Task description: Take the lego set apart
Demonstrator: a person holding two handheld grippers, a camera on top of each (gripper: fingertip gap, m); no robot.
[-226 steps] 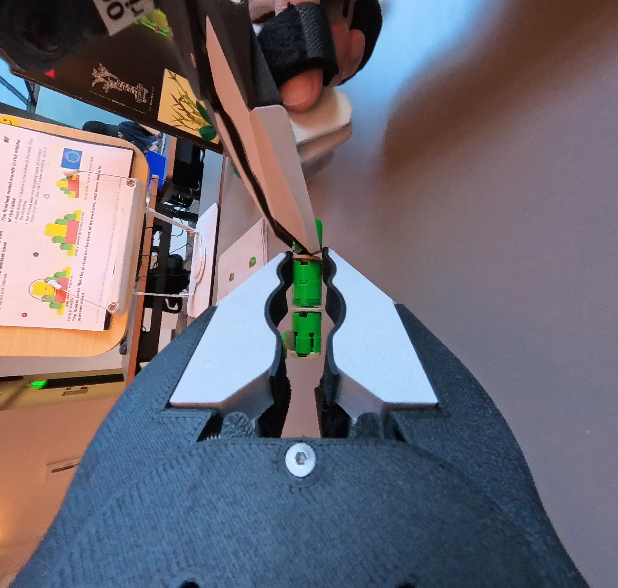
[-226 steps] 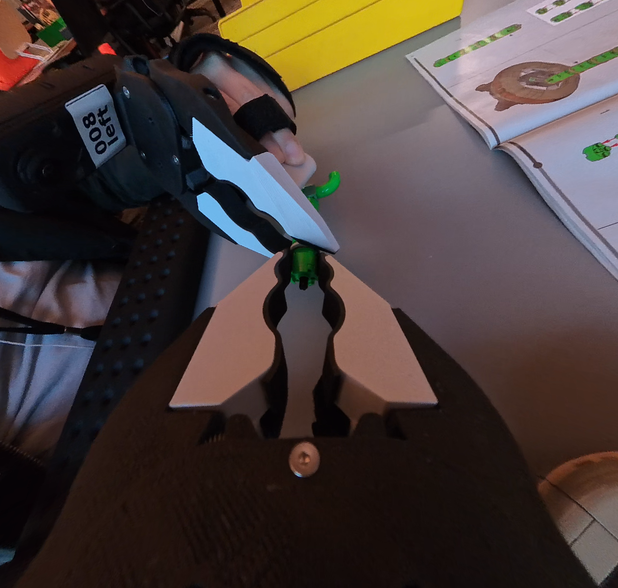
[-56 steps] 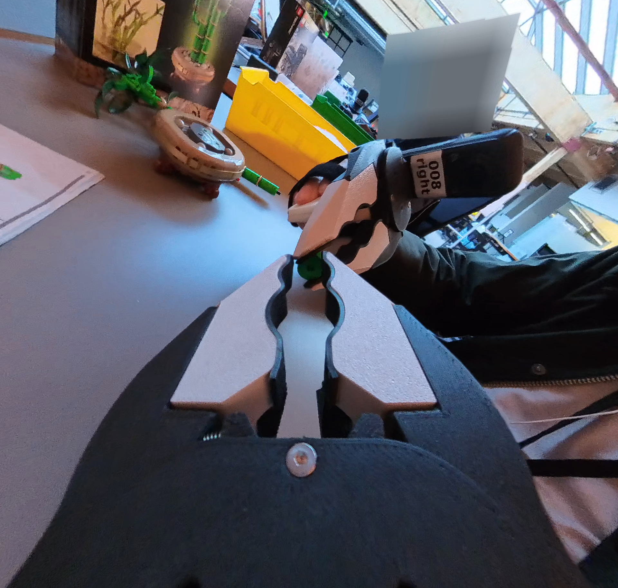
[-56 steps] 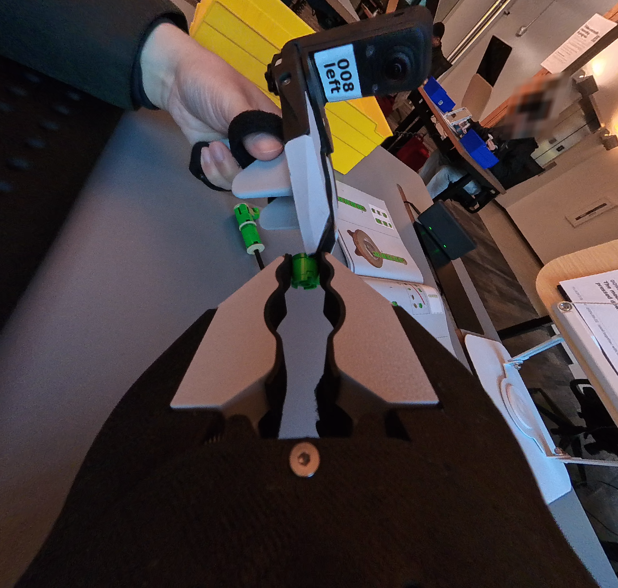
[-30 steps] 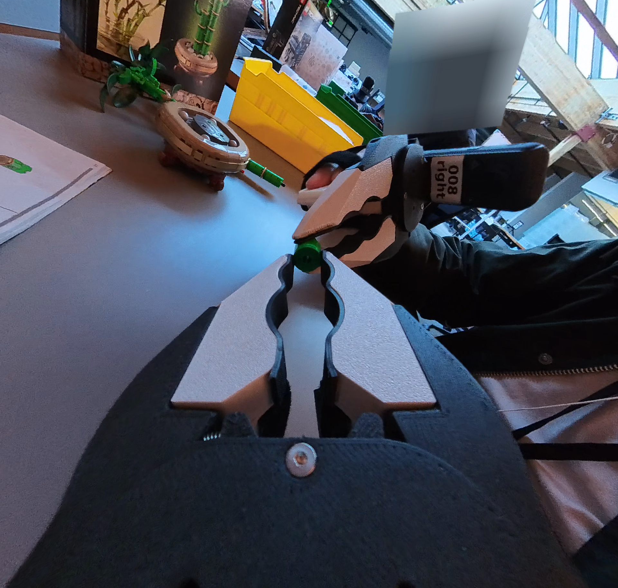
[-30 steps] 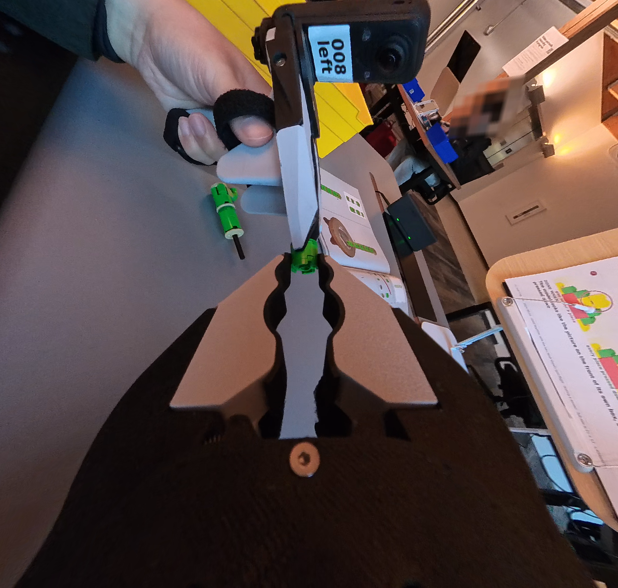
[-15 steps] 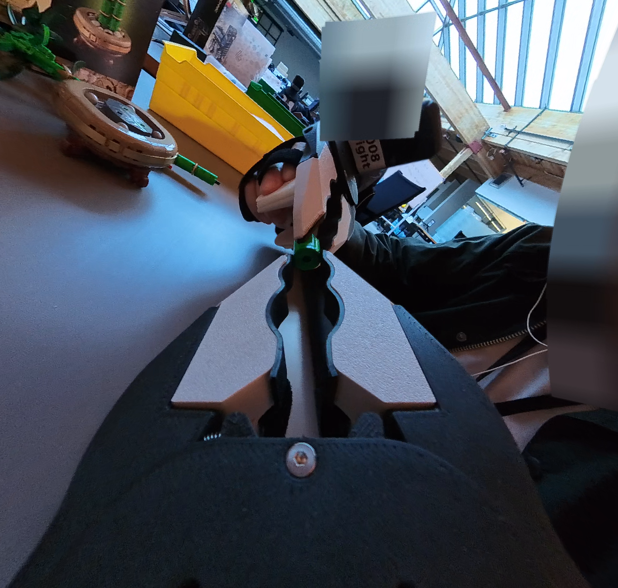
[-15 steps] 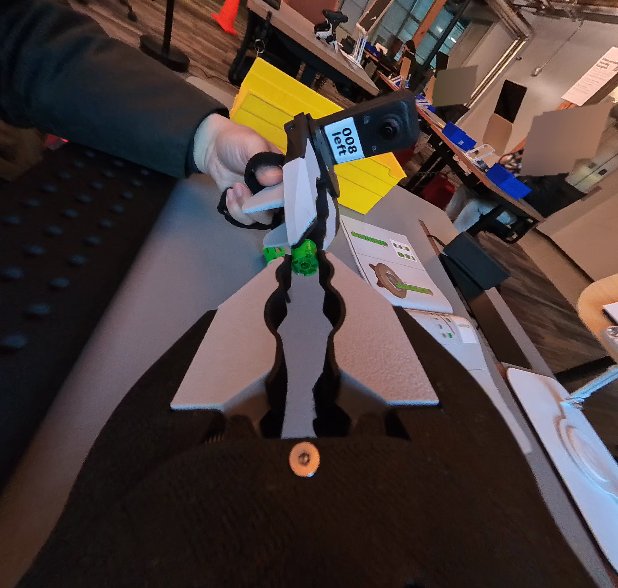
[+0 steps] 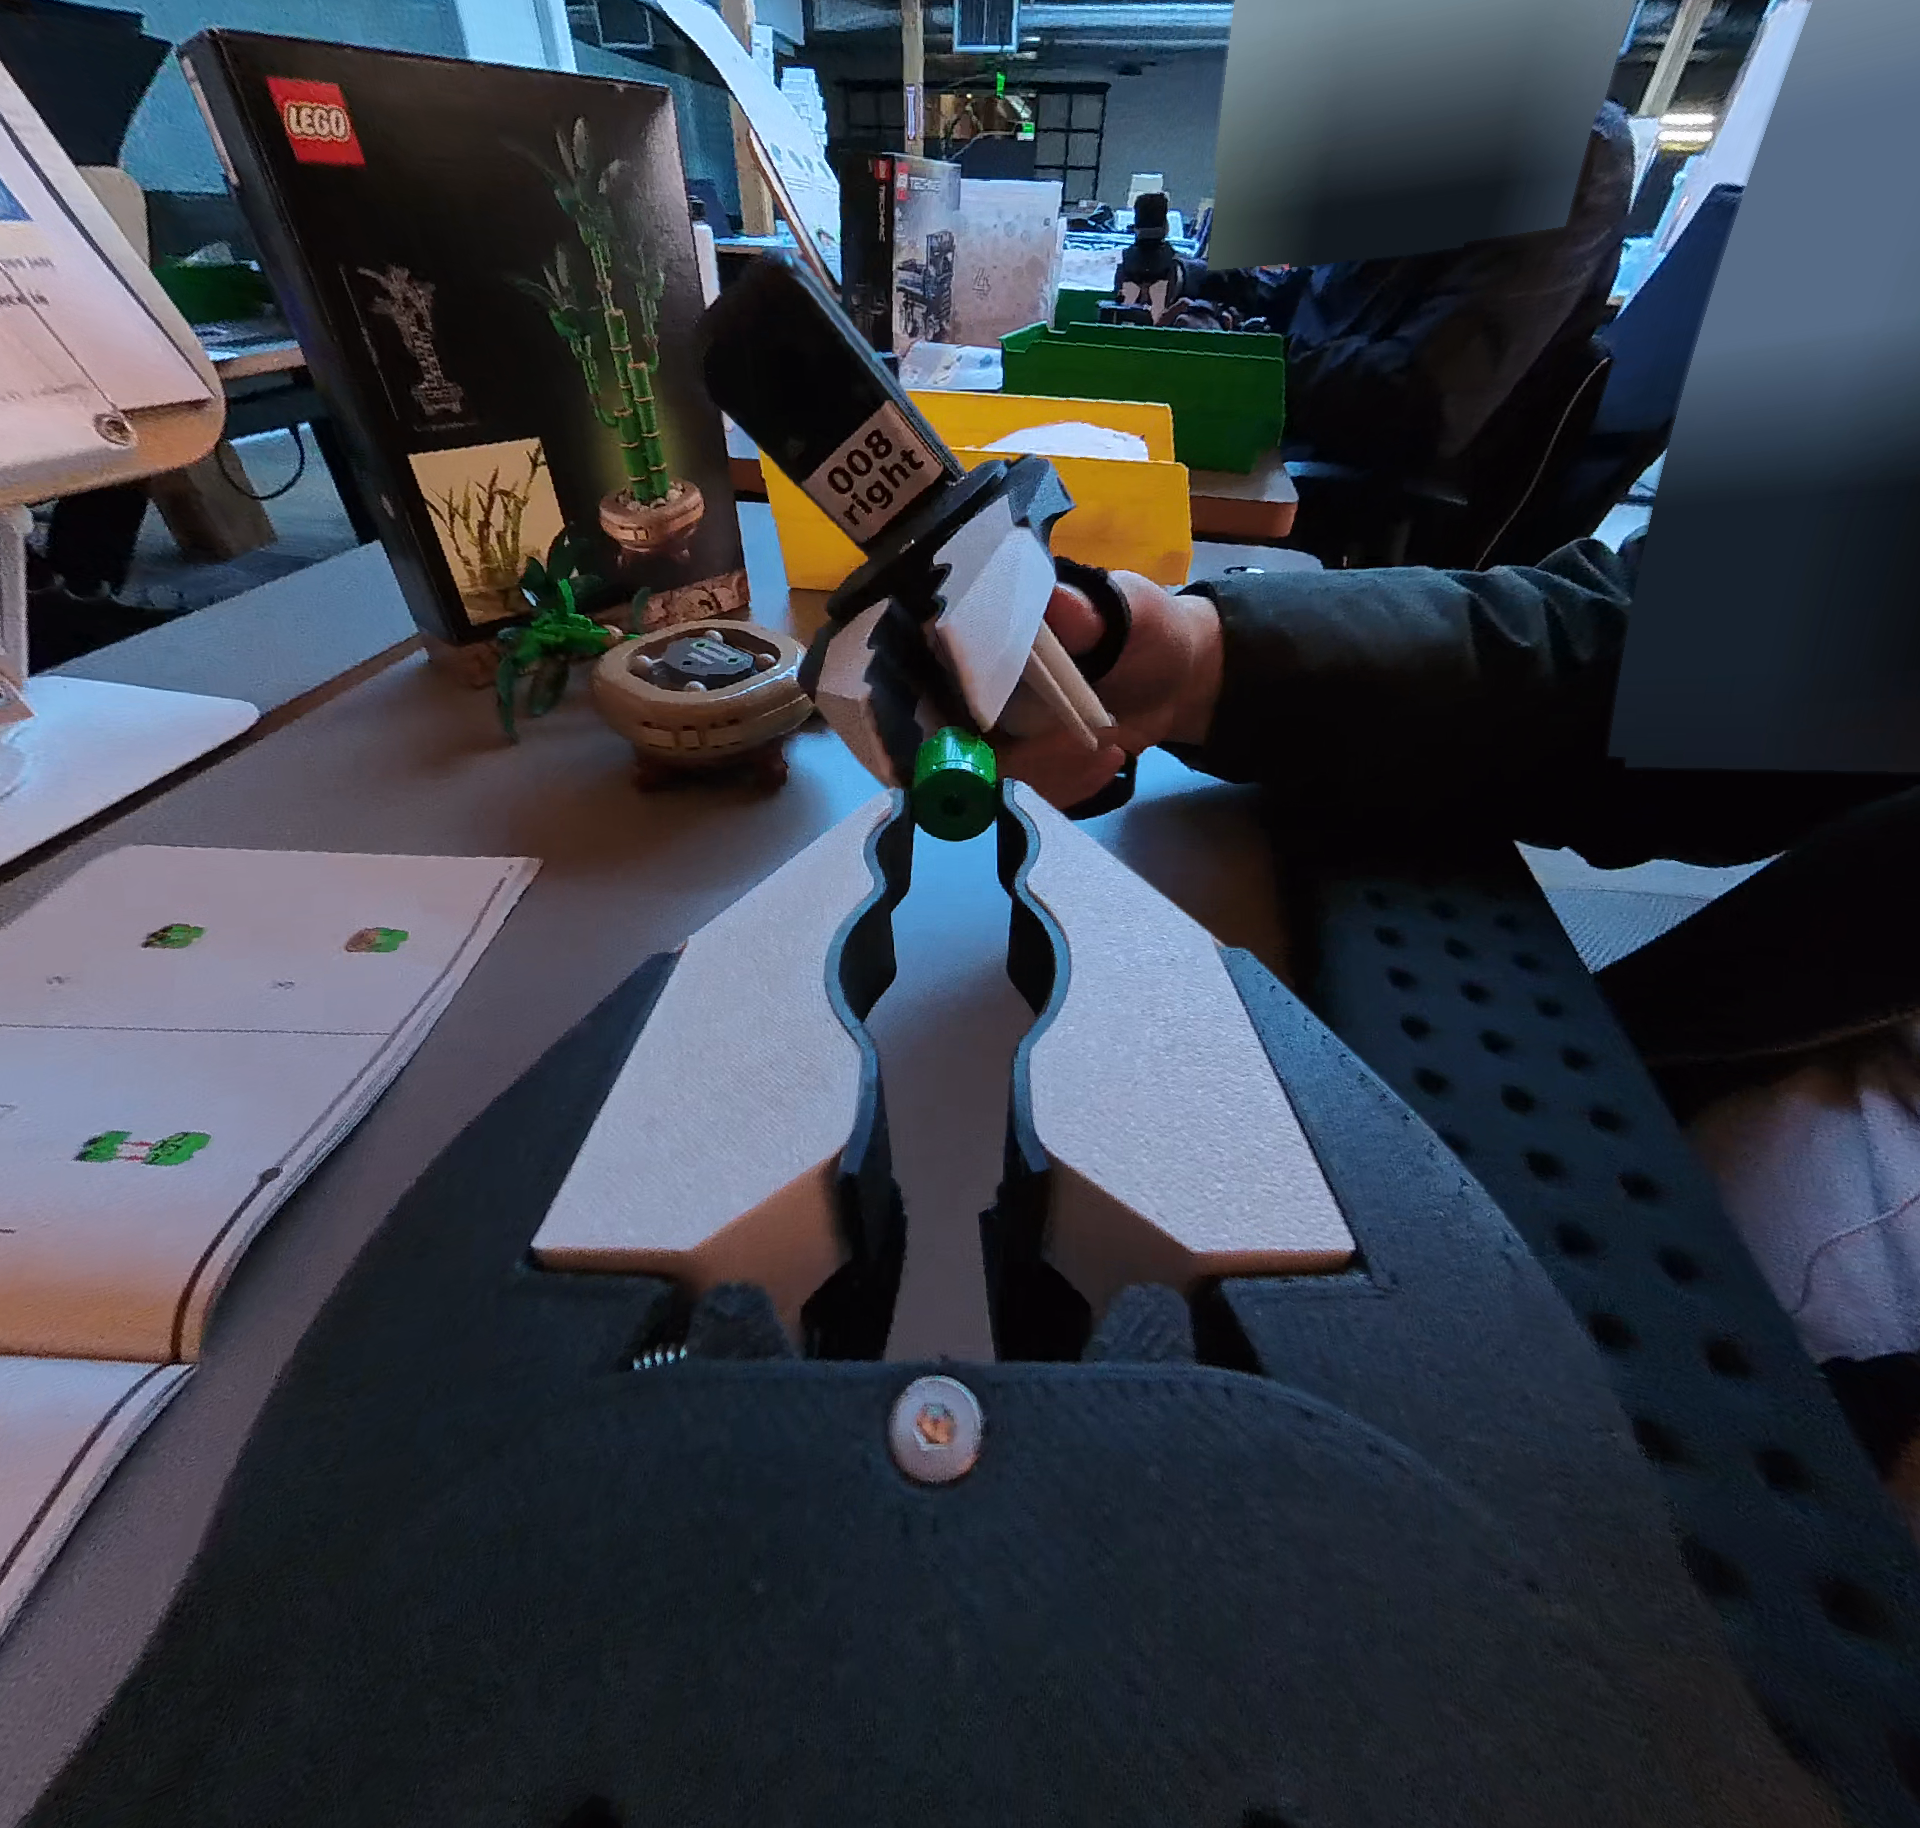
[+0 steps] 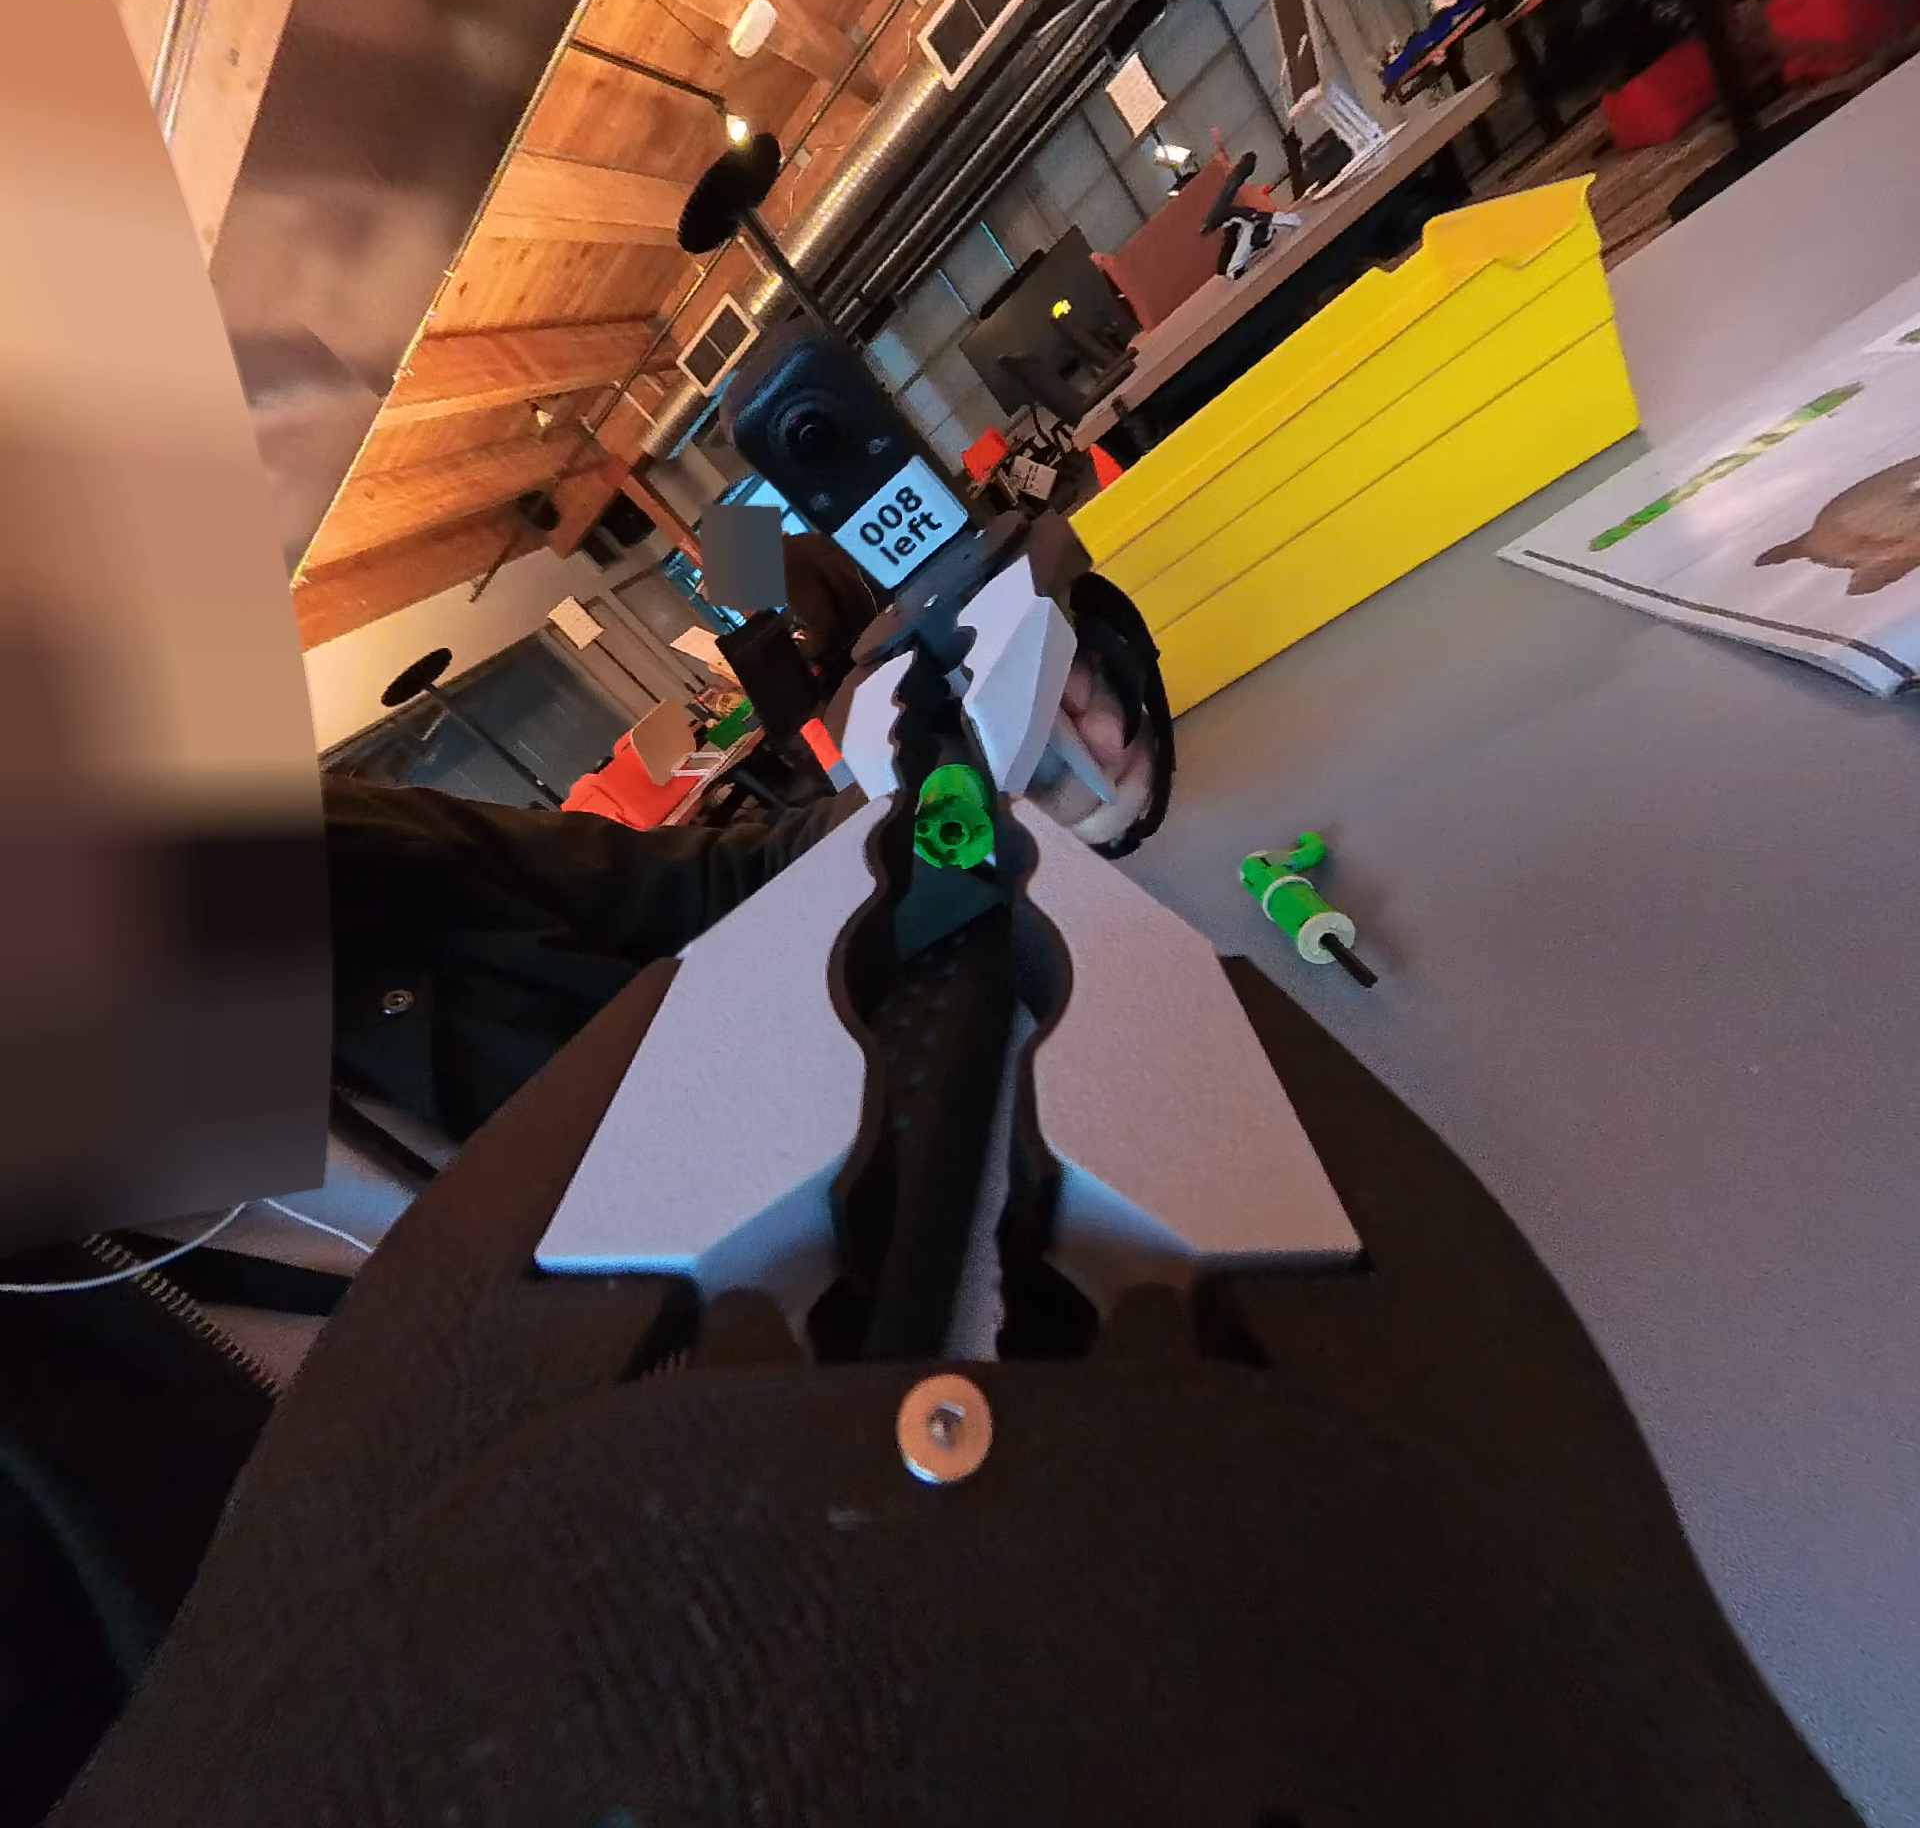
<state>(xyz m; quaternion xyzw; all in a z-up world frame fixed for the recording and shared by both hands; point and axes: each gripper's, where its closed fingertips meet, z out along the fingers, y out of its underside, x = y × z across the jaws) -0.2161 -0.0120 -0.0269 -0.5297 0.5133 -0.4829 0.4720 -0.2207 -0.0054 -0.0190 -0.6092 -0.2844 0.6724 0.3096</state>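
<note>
both grippers have swung round since the earlier frame, so the green round piece (image 9: 953, 783) now shows its end. left gripper (image 9: 951, 807) and right gripper (image 10: 951, 833) each clench it at their tips. a green stem piece (image 10: 1291, 895) lies right of the right gripper.

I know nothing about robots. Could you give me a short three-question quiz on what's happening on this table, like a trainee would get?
1. True or false: the green stalk segment with a black axle lies on the table, and no gripper holds it.
2. What are the left gripper and the right gripper both pinching? A) a tan pot base B) a green round piece C) the booklet
3. Fill in: in the right wrist view, the long bin beyond the left gripper is coloured ____.

Key: 1 true; 2 B; 3 yellow.
</note>
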